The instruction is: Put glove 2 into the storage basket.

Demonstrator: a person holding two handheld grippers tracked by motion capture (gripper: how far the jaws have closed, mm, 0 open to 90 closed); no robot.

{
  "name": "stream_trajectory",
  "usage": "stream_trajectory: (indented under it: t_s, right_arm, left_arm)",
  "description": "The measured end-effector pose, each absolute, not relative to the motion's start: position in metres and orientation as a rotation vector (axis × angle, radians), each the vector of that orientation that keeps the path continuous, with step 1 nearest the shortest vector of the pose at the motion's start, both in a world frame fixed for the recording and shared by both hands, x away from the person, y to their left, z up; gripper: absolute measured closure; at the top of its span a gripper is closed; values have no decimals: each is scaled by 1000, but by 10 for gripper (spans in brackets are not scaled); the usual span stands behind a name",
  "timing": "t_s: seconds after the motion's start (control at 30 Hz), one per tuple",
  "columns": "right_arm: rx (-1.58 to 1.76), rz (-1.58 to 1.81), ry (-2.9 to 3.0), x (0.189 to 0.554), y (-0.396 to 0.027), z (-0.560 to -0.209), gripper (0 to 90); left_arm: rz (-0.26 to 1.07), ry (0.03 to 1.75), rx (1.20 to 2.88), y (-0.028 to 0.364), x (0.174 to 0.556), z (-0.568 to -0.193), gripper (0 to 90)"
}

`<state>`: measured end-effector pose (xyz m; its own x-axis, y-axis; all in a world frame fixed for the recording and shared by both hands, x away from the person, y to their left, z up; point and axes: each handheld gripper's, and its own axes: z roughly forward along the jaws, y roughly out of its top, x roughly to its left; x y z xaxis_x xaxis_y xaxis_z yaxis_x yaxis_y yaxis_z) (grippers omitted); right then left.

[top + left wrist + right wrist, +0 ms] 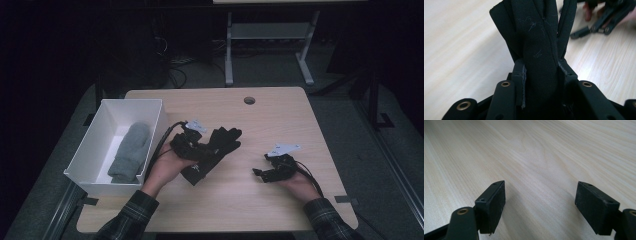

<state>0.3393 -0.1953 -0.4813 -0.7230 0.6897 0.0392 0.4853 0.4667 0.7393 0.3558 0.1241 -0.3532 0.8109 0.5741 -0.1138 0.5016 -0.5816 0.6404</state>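
1. The left gripper is clamped on a black glove. In the left gripper view the glove is pinched between the two black jaws, and both pads press on the cloth.
2. The glove sticks out past the jaws, with its fingers pointing away from the person's left hand (you can see little bits of fluff on the cloth up close).
3. In the high view the glove is near the middle of the wooden table, just to the right of the white box. Part of it hangs down to the table below the gripper; I cannot tell if it touches the wood.
4. The right gripper is at the right side of the table, well apart from the glove. Its jaws stand wide apart with nothing between them.
5. In the right gripper view the two pads are low over bare wood.
6. The person's right hand holds that gripper from behind, and a grey plate sits on top of it.
7. Inside the white box lies a grey mitten, flat on the bottom, with its long side along the box.
8. Both sleeves are checked cloth and come in from the bottom edge.
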Motion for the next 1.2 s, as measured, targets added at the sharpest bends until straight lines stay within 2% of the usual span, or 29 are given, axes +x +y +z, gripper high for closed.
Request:
stream_trajectory:
  t_s: [0.3, 0.63, 0.87, 1.2]
  right_arm:
    - [1013, 1110, 2453, 339, -195, -481, 245]
    - [1006, 1107, 2453, 339, -195, -481, 245]
    - [1005, 1107, 2453, 339, -195, -481, 245]
    - [1008, 1106, 2451, 339, -195, -481, 245]
  left_arm:
    - [174, 833, 2278, 153, 368, -303, 646]
    - [230, 929, 2223, 201, 378, -275, 646]
    - [266, 1021, 2177, 242, 379, -265, 645]
    - [320, 1196, 2118, 303, 374, -271, 644]
